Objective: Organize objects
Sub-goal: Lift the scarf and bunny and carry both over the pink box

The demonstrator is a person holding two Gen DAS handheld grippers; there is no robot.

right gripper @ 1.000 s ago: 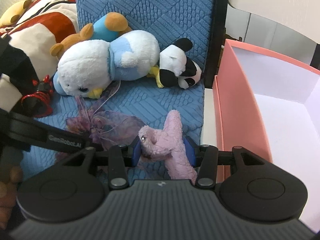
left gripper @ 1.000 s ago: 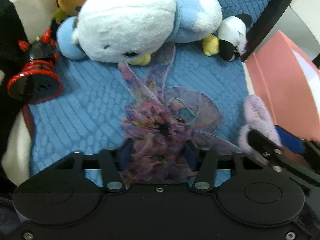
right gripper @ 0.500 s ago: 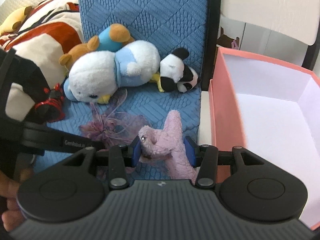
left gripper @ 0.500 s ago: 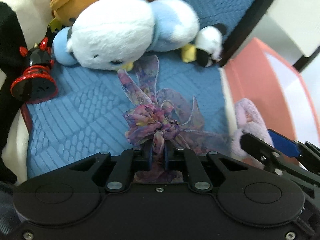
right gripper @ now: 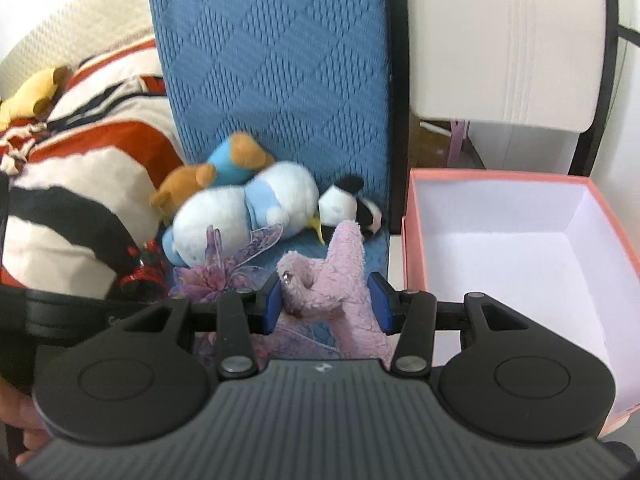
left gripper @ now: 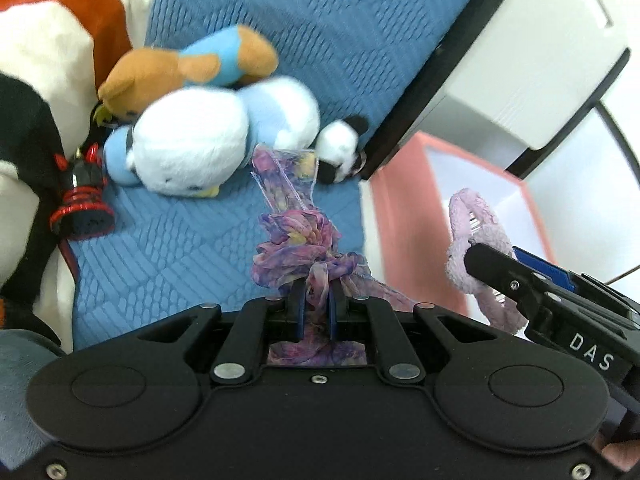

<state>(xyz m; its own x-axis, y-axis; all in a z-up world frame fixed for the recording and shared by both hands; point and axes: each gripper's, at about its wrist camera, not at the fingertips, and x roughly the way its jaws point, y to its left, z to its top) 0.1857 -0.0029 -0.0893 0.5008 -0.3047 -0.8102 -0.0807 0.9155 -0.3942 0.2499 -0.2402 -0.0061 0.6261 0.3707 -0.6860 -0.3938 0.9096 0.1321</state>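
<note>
My left gripper [left gripper: 316,300] is shut on a purple ribbon scrunchie [left gripper: 298,240] and holds it lifted above the blue quilted seat [left gripper: 168,240]. My right gripper [right gripper: 326,300] is shut on a fuzzy lilac hair clip [right gripper: 340,268], held up to the left of the open pink box [right gripper: 512,264]. The clip also shows in the left wrist view [left gripper: 476,236], with the right gripper [left gripper: 520,280] beside the box [left gripper: 404,216]. The scrunchie shows in the right wrist view [right gripper: 224,272].
On the seat lie a white-and-blue plush [left gripper: 200,140], a brown-and-blue plush [left gripper: 180,68], a small panda plush [right gripper: 352,208] and a black-and-red toy [left gripper: 82,204]. A striped cushion [right gripper: 72,184] lies left. A white chair back [right gripper: 508,40] stands behind the box.
My left gripper closed on the scrunchie and lifted it off the seat. Both grippers rose and pulled back; the right one carried the clip nearer the box.
</note>
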